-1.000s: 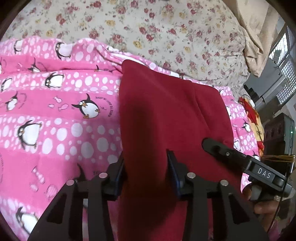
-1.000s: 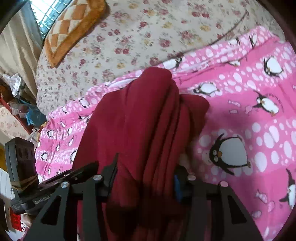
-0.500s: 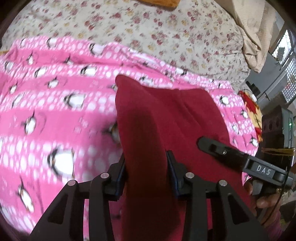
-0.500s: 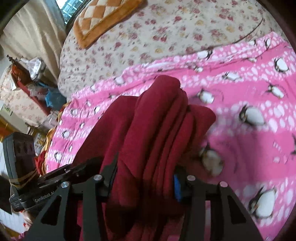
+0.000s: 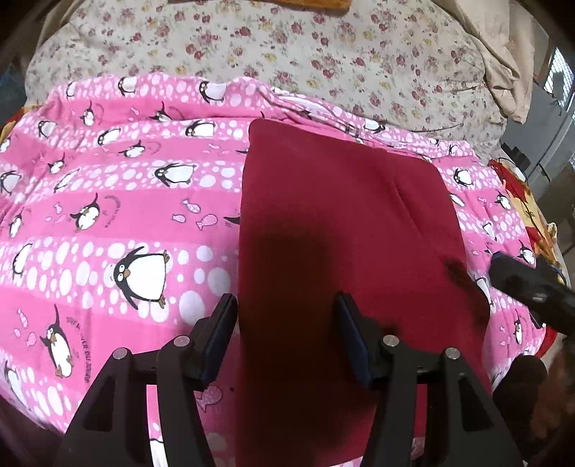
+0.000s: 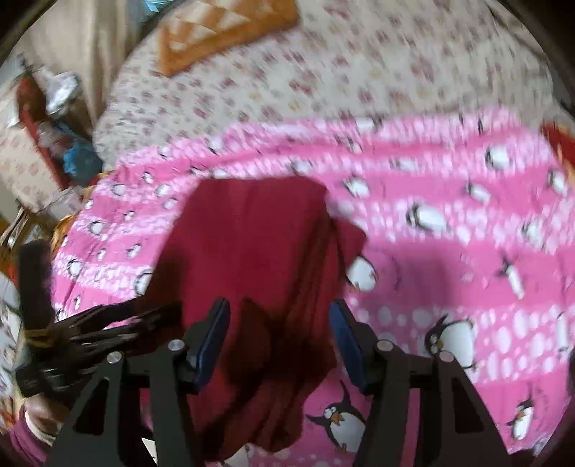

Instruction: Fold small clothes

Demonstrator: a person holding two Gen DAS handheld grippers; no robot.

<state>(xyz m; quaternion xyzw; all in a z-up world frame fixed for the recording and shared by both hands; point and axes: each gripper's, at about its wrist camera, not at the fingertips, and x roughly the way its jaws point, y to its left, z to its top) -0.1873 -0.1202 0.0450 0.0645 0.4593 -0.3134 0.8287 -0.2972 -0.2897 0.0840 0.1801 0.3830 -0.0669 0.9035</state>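
A folded maroon garment (image 5: 345, 230) lies flat on a pink penguin blanket (image 5: 118, 222) covering the bed, its long axis running from the near edge toward the floral sheet (image 5: 323, 54). The left gripper (image 5: 285, 334) and right gripper (image 6: 278, 337) both hover spread wide, released, grasping nothing.

**Bed, blanket, red garment**

The bed (image 5: 359, 54) wears a cream sheet sprigged with small red flowers. Across its near part lies a pink blanket (image 5: 107, 222) printed with penguins, fish and white dots (slightly rumpled along its far edge). Flat on the blanket rests a dark red garment (image 5: 341, 215), folded to a rough rectangle. An orange checked cushion (image 6: 222, 25) sits on the sheet farther back.
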